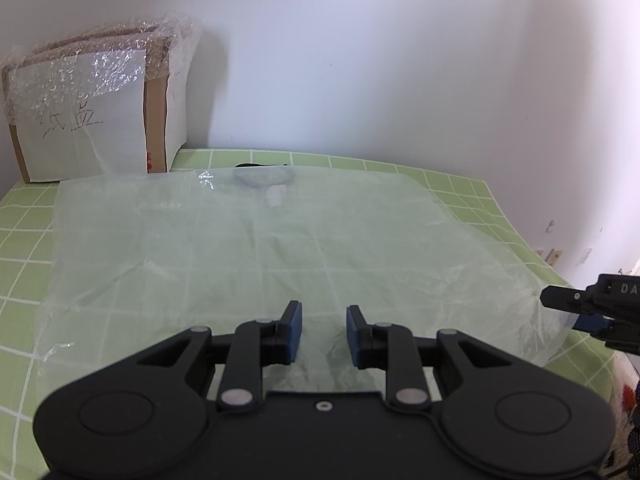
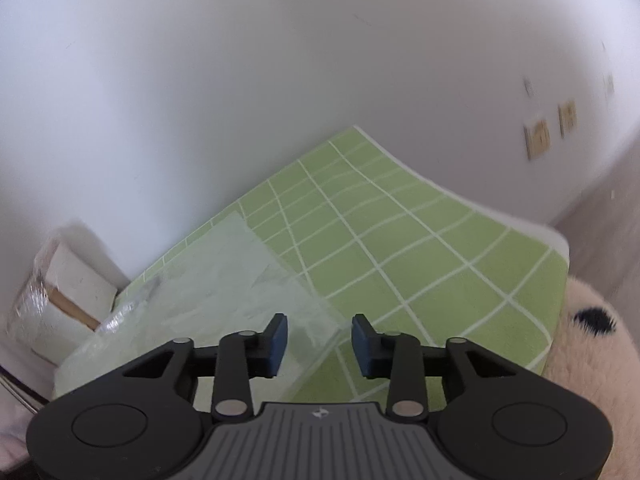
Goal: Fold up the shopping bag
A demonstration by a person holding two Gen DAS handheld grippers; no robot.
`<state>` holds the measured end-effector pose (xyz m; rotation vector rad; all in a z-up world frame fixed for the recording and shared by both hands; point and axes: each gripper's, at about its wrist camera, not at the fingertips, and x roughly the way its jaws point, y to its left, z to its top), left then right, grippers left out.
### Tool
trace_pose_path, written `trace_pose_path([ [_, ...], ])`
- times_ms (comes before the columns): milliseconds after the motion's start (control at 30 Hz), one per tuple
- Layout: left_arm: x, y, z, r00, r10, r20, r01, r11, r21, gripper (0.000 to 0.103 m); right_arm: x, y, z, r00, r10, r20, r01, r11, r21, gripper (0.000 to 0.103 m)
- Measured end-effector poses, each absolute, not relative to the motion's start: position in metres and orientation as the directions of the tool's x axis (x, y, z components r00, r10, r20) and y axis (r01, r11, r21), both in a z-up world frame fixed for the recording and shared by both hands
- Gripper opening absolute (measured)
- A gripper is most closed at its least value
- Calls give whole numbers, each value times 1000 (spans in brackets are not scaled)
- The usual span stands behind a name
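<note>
A clear, see-through plastic shopping bag (image 1: 260, 248) lies spread flat on the green checked tablecloth (image 1: 24, 240), its handle end toward the wall. My left gripper (image 1: 323, 334) hovers open over the bag's near edge, nothing between its blue pads. In the right wrist view the bag (image 2: 224, 280) lies to the left, and my right gripper (image 2: 319, 344) stands open above its near right corner, holding nothing. The right gripper's fingers (image 1: 576, 300) also show at the right edge of the left wrist view, beside the bag's right side.
A cardboard box (image 1: 92, 108) wrapped in bubble wrap stands at the back left against the white wall (image 1: 360, 60). The tablecloth (image 2: 400, 248) stretches bare to the right of the bag. A fluffy pale fabric (image 2: 592, 340) lies off the table's right edge.
</note>
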<state>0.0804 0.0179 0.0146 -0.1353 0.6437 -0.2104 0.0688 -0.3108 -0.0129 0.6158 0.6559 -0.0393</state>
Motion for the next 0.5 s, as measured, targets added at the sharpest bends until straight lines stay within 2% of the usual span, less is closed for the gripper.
trace_pose_path([
  [300,78,19,16,780,-237,-579,148,969,-197,25,76,-300,-16,773,292,-563,162,767,621,42],
  [500,78,22,16,777,-245,-579,143,966,-217,25,70,-299,-23,750,425,-507,123,663,738,42],
])
